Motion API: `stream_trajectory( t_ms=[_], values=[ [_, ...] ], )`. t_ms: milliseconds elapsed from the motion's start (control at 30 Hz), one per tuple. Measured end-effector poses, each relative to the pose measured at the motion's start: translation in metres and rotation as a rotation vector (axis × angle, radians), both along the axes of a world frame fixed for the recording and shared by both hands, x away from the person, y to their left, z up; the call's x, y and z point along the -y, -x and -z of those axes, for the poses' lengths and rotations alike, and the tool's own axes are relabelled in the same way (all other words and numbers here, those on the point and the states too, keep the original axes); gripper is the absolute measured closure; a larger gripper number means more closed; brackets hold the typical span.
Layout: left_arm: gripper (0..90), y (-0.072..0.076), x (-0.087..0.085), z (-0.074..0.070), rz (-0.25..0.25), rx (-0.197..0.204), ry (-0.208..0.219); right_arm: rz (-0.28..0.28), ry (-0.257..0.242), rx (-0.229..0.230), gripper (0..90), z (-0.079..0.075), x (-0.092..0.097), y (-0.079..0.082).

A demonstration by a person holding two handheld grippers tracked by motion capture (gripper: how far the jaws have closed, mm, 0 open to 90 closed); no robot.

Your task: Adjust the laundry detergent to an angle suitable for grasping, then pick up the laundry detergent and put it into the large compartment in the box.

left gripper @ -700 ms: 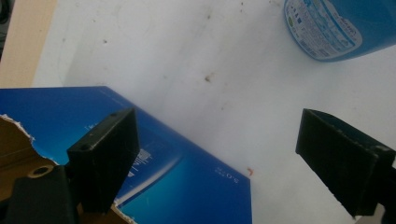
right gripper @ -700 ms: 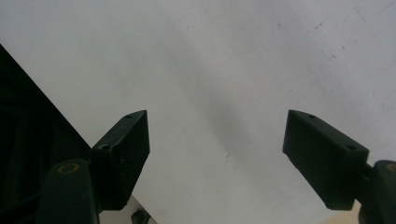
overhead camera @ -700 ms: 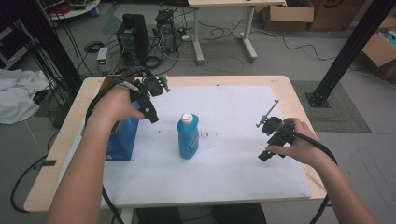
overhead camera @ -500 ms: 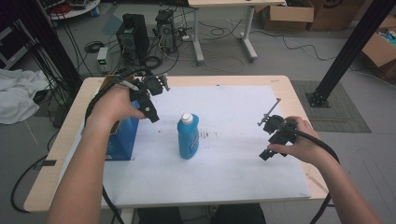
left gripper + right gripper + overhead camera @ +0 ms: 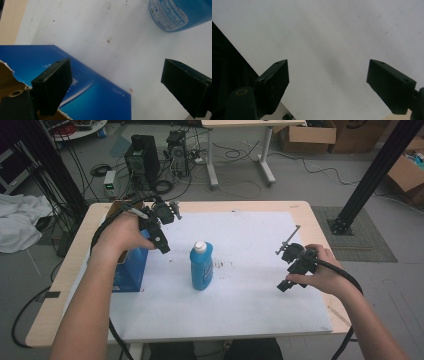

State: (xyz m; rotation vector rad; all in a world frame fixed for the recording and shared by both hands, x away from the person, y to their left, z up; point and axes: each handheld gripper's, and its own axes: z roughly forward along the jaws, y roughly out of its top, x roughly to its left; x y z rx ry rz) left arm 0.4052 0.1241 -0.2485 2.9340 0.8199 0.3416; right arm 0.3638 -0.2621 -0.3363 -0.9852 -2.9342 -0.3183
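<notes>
The worktop (image 5: 75,270) carries a white sheet (image 5: 260,295) over most of its surface. A blue bottle (image 5: 201,267) with a white cap stands upright near the middle of the sheet. A blue carton (image 5: 130,270) with a torn-open top stands at the sheet's left edge, well apart from the bottle.

The left gripper (image 5: 161,242) is held above the carton's right side, pointing down and toward the bottle. In the left gripper view its fingers (image 5: 53,85) stand wide apart and hold nothing; one finger overlaps the carton (image 5: 100,100), and the lower part of the bottle (image 5: 175,15) lies at the upper right.

The right gripper (image 5: 284,287) is held over the right part of the sheet, well apart from the bottle. In the right gripper view its fingers (image 5: 273,82) stand wide apart over the bare sheet (image 5: 332,37) and hold nothing.
</notes>
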Motion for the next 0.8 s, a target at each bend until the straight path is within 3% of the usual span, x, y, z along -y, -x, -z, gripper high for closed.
stream_trajectory(
  t_ms=[800],
  values=[
    [9.0,-0.0013,0.0055,-0.001,0.01,-0.002,-0.017,-0.009,-0.014,0.001,17.5,0.0049,0.0035,-0.0015]
  ],
)
